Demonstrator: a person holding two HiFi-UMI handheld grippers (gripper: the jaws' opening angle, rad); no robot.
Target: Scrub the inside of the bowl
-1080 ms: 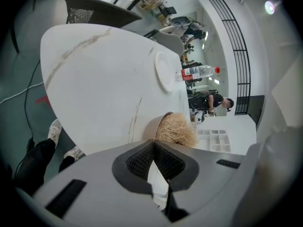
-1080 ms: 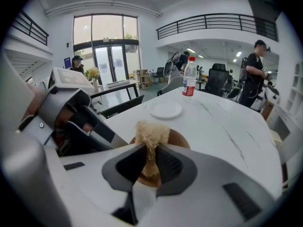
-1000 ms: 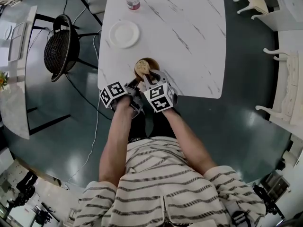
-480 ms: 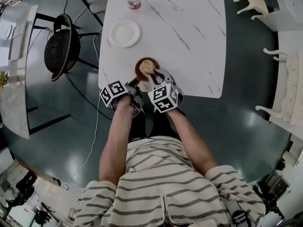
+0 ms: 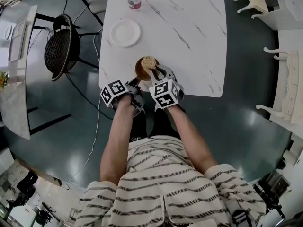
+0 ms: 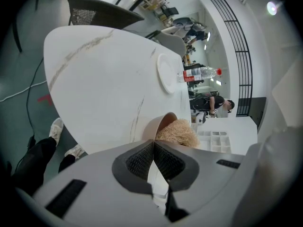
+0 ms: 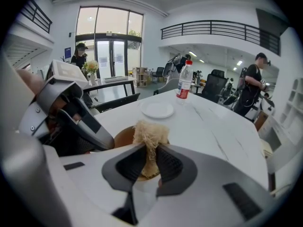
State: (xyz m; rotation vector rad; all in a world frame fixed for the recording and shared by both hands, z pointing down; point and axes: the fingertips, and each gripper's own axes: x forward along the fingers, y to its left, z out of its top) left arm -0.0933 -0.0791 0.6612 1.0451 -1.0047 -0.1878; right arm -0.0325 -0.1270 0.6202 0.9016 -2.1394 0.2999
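The right gripper (image 7: 151, 151) has its jaws pinched on a straw-coloured scrubber (image 7: 150, 132), whose tuft sticks straight ahead of them into the bowl (image 7: 121, 136); the left gripper (image 6: 152, 145), jaws nearly together, seems to clamp the bowl's rim just past its tips.

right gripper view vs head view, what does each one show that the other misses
Only the right gripper view: the right gripper's jaws shut on the tan fibrous scrubber, plus people standing behind. Only the head view: the striped shirt and black wicker chair. Both: brown bowl, round white plate, red-capped clear bottle, white marble table.
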